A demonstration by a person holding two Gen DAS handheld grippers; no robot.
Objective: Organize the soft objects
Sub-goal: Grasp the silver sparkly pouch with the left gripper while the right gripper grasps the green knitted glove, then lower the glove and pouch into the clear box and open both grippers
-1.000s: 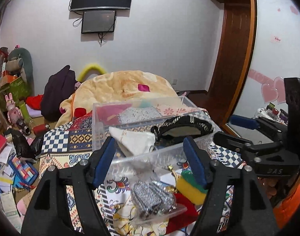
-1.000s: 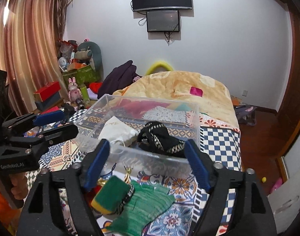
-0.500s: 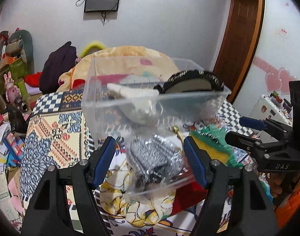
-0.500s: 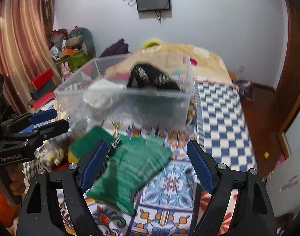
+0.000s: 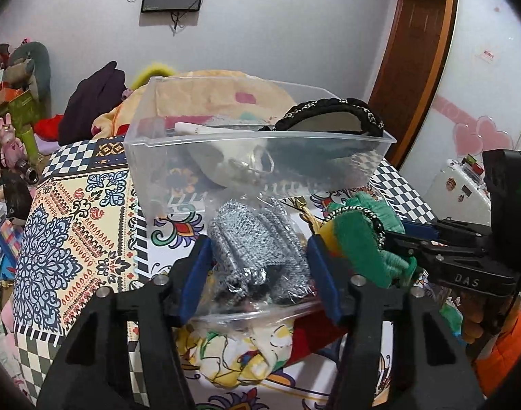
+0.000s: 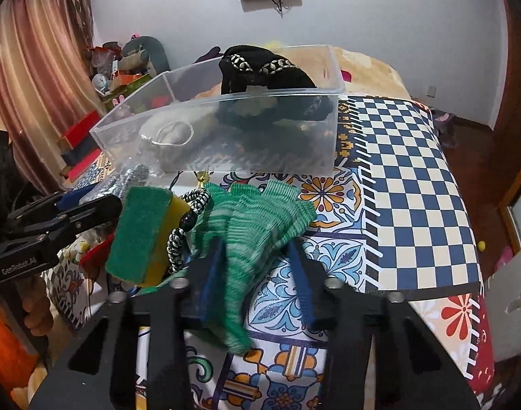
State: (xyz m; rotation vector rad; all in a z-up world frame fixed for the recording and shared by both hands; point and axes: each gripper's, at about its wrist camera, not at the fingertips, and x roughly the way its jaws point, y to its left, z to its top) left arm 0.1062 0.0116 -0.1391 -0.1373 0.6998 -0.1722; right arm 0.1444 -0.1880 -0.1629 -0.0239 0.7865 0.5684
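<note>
A clear plastic bin (image 5: 257, 167) (image 6: 226, 130) stands on the patterned table and holds a black hat (image 6: 267, 68) (image 5: 332, 109) and a white pouch (image 6: 171, 133). My left gripper (image 5: 258, 270) is open, its jaws either side of a clear bag of silver-grey knitwear (image 5: 257, 249). My right gripper (image 6: 257, 266) is open, its jaws either side of a green knitted glove (image 6: 253, 225). A green-and-yellow sponge (image 6: 140, 235) (image 5: 349, 242) and a black-and-white cord (image 6: 185, 225) lie left of the glove.
A patterned cloth (image 5: 233, 352) and a red item (image 5: 311, 338) lie at the table's near edge. The table's right part is checkered cloth (image 6: 403, 184). A bed with an orange blanket (image 5: 205, 85) is behind the bin. Clutter fills the floor at left (image 5: 7, 177).
Both grippers came down and forward. The left jaws now flank the silver bag and the right jaws flank the green glove. Both jaws have narrowed.
</note>
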